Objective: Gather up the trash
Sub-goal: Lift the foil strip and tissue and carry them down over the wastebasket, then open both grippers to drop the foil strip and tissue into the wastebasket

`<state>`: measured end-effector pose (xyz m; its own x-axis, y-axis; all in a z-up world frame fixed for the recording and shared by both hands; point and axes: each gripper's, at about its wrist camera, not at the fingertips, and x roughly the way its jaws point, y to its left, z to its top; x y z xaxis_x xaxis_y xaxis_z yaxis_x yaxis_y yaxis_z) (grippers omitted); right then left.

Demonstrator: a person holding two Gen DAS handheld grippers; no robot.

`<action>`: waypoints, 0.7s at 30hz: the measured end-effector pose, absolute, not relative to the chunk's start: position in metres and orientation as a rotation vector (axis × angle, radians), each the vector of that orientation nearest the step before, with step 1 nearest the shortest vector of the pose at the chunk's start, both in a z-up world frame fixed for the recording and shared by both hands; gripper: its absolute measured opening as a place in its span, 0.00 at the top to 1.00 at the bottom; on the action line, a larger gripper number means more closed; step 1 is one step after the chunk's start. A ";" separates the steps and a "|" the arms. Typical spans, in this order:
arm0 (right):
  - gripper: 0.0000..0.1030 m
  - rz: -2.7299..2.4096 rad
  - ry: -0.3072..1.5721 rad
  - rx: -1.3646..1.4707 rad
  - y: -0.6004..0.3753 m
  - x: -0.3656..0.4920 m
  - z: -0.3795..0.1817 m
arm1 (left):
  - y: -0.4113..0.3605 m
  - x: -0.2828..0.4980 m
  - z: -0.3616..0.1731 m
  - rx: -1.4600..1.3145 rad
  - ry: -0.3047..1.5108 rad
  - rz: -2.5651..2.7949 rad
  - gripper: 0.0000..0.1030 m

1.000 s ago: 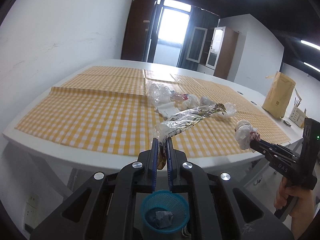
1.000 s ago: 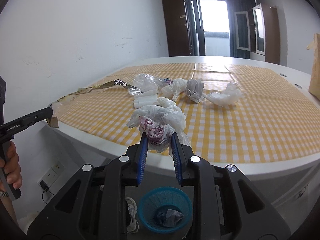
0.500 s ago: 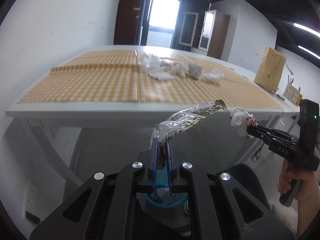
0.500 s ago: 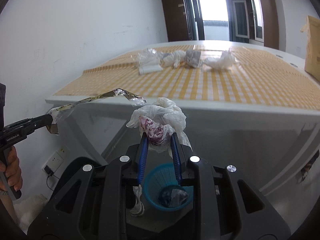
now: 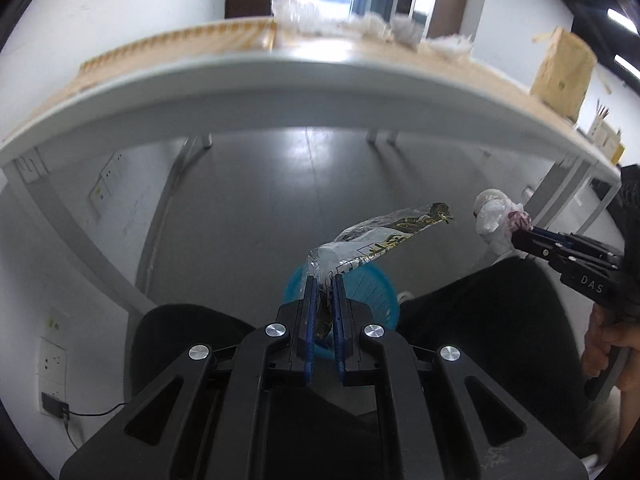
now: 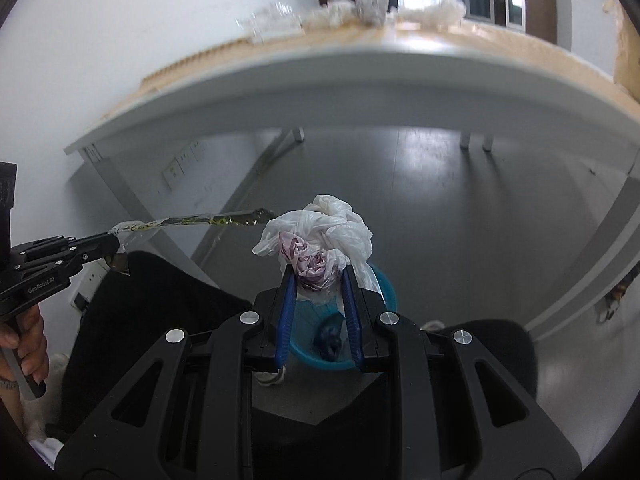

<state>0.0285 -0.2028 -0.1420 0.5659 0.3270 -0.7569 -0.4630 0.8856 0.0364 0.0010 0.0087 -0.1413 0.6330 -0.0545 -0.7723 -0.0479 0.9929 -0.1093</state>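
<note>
Right claw (image 6: 316, 280), bag (image 6: 320, 236) half-hide basket (image 6: 386, 300).

A long foil snack wrapper (image 5: 384, 238), silvery with gold and dark print, is pinched at its clear crumpled end in the left tool (image 5: 323, 280); it juts up and to the right in mid-air, just over the round blue mesh basket (image 5: 374, 294) on the floor. A crumpled white plastic bag (image 6: 320, 240) with a pink-patterned wad inside is clamped in the right tool (image 6: 318, 276), held above the same basket, which already contains a dark crumpled scrap (image 6: 329, 340). More pale crumpled trash (image 5: 376, 28) lies blurred on the tabletop (image 5: 256, 76) above.
</note>
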 end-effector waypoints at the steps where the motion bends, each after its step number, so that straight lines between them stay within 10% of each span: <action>1: 0.79 0.460 0.868 -0.177 -0.201 0.033 -0.150 | 0.009 0.005 -0.148 -0.118 0.902 0.004 0.94; 21: 0.79 0.398 1.114 -0.177 -0.180 0.098 -0.259 | 0.015 0.083 -0.254 -0.091 1.156 0.101 0.94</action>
<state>0.0982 -0.1799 -0.2593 0.3797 0.2221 -0.8981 -0.3970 0.9160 0.0586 0.0828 0.0145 -0.2541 0.3998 0.0328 -0.9160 -0.1271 0.9917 -0.0199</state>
